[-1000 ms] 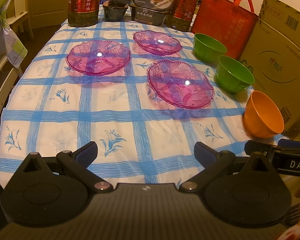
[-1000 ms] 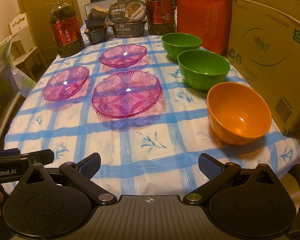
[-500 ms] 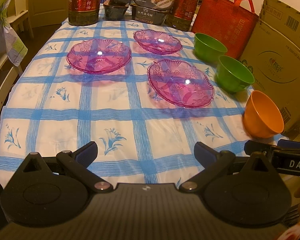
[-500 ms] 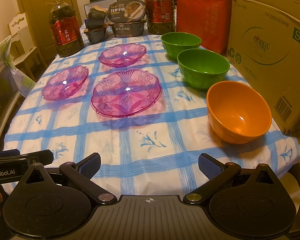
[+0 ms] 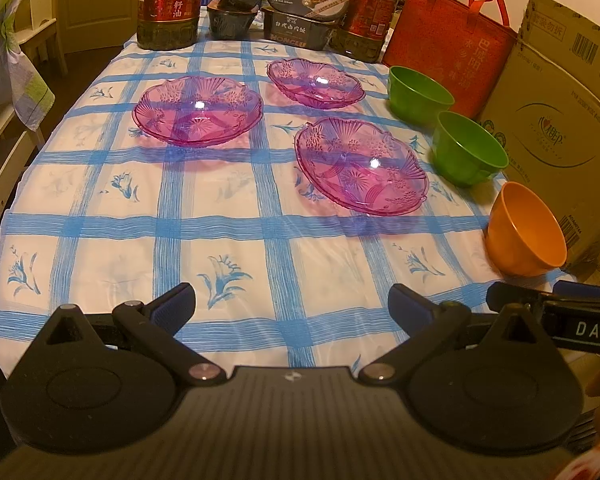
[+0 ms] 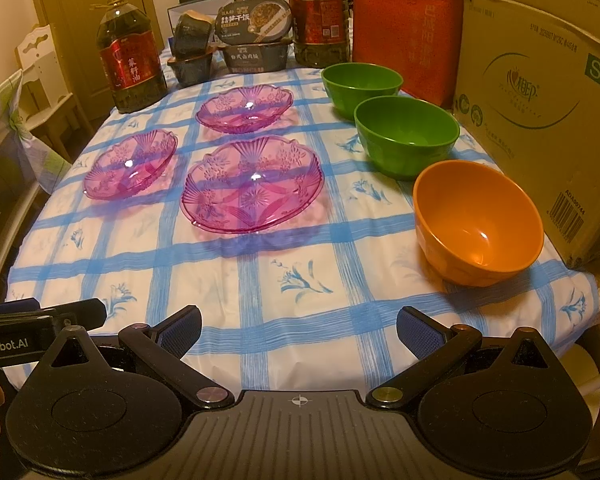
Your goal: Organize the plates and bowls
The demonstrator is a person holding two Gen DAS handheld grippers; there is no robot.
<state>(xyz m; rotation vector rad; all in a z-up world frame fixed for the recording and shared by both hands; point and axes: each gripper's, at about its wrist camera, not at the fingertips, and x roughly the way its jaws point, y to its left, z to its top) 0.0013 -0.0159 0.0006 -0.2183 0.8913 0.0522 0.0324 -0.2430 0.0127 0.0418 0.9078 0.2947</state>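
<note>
Six dishes sat unsorted on the checked cloth point(image 5: 236, 236), none stacked, so we judged the task not begun. Three pink plates: one upper left point(image 5: 198, 110), one upper centre point(image 5: 315, 83), one centre right point(image 5: 360, 165) in the left view, all apart. Three bowls ran in a line down the right edge of that view: far green bowl point(image 5: 418, 94), near green bowl point(image 5: 468, 147), orange bowl point(image 5: 524, 232), each just beside the next, close to the carton point(image 5: 560, 120). We read that line as a start layout, like with like, ready to nest.

We held the left gripper point(image 5: 291, 307) and the right gripper point(image 6: 299, 329) low over the near edge, both spread wide with nothing between the fingers, well short of any dish. The right one faced the orange bowl point(image 6: 478, 220) more nearly, probably its first pick.

Hard to make out: the plates were see-through, so the rims blurred into the cloth. The carton was cut off at the right. Oil bottles point(image 6: 130, 68) and food boxes point(image 6: 256, 40) crowded the top edge; what lay behind them was hidden.
</note>
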